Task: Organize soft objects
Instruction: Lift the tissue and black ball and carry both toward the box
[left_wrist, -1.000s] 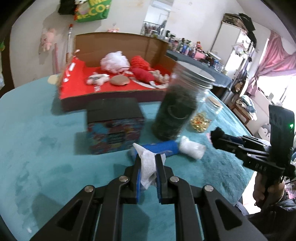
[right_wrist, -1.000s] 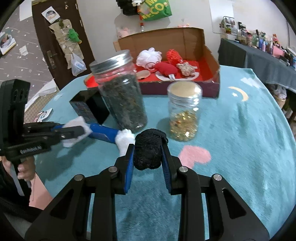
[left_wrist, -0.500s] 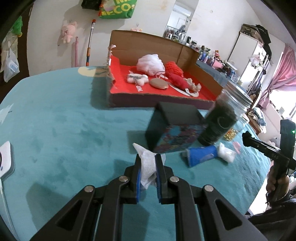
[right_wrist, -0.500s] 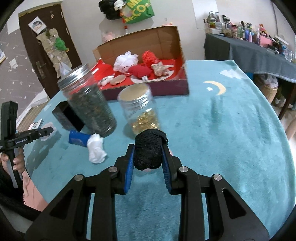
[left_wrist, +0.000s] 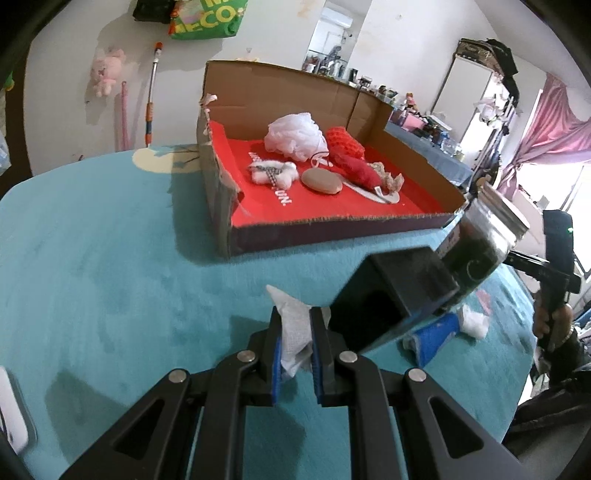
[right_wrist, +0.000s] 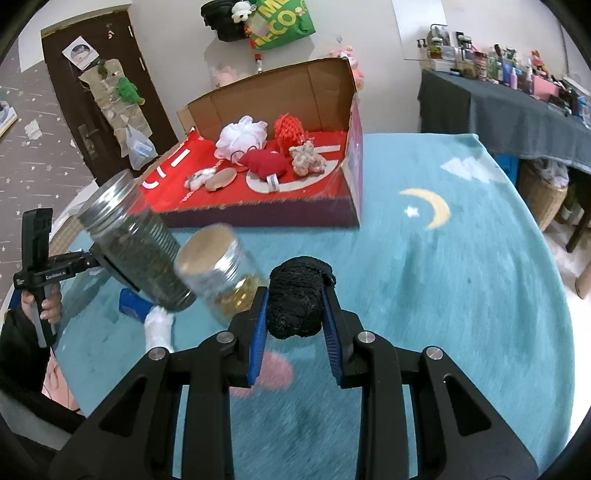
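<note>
The white cloth (left_wrist: 293, 334) has been carried in the left claw (left_wrist: 294, 345) leftward, away from the blue-and-white roll (left_wrist: 443, 329) and dark-filled jar (left_wrist: 484, 243), and nearer the cardboard box (left_wrist: 332, 229). The black yarn ball (right_wrist: 297, 297) has been carried in the right claw (right_wrist: 295, 317) rightward, past the gold-filled jar (right_wrist: 221, 273), over open teal tabletop (right_wrist: 443, 277).

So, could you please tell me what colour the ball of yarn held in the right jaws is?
The ball of yarn is black, seen best in the right wrist view.
</note>
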